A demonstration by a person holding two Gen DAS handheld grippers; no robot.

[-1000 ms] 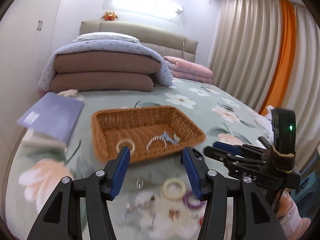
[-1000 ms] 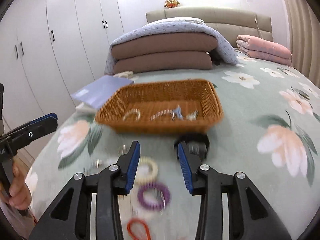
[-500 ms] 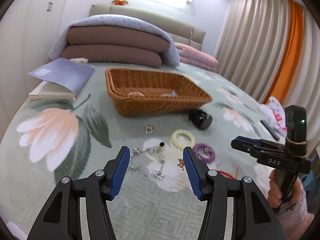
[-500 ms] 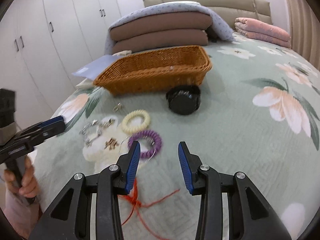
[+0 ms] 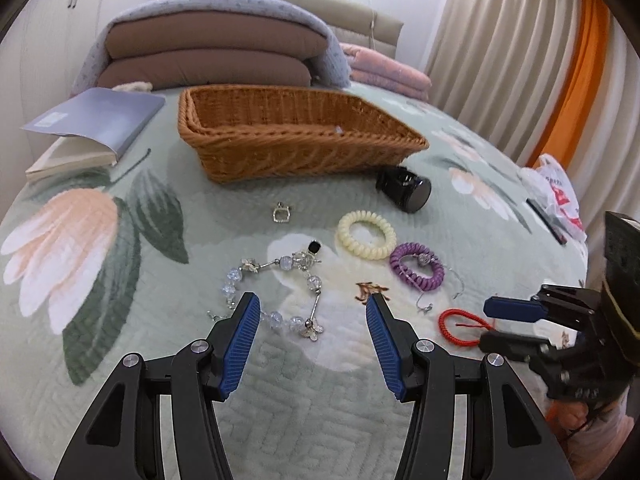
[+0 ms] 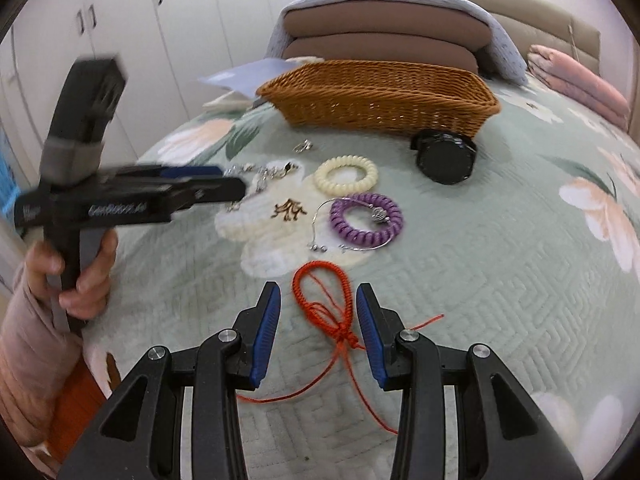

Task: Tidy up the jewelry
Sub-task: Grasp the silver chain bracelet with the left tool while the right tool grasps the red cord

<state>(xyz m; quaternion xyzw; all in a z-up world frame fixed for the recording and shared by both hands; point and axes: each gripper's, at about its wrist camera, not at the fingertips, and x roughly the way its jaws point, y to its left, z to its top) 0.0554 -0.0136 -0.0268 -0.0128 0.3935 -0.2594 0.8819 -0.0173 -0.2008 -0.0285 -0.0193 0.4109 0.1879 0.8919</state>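
Jewelry lies on the bed in front of a wicker basket [image 5: 296,148]. My left gripper [image 5: 312,308] is open and empty, low over a crystal bead bracelet [image 5: 276,280]. Beyond it lie a small silver ring [image 5: 282,213], a cream coil band [image 5: 367,234], a purple coil band [image 5: 417,271], a small gold brooch [image 5: 370,292] and a black watch [image 5: 406,190]. My right gripper [image 6: 318,296] is open, its jaws on either side of a red cord bracelet [image 6: 324,300] that lies on the cover. A thin silver bangle [image 6: 348,224] lies with the purple band [image 6: 366,216].
An open book [image 5: 94,128] lies left of the basket. Folded quilts [image 5: 216,56] are stacked at the headboard. A plastic bag [image 5: 556,196] sits at the right bed edge. Wardrobe doors [image 6: 120,20] stand on the left in the right wrist view.
Both grippers have dropped lower and come closer to the jewelry. The left now hangs over the bead bracelet, the right straddles the red cord. Both stay open.
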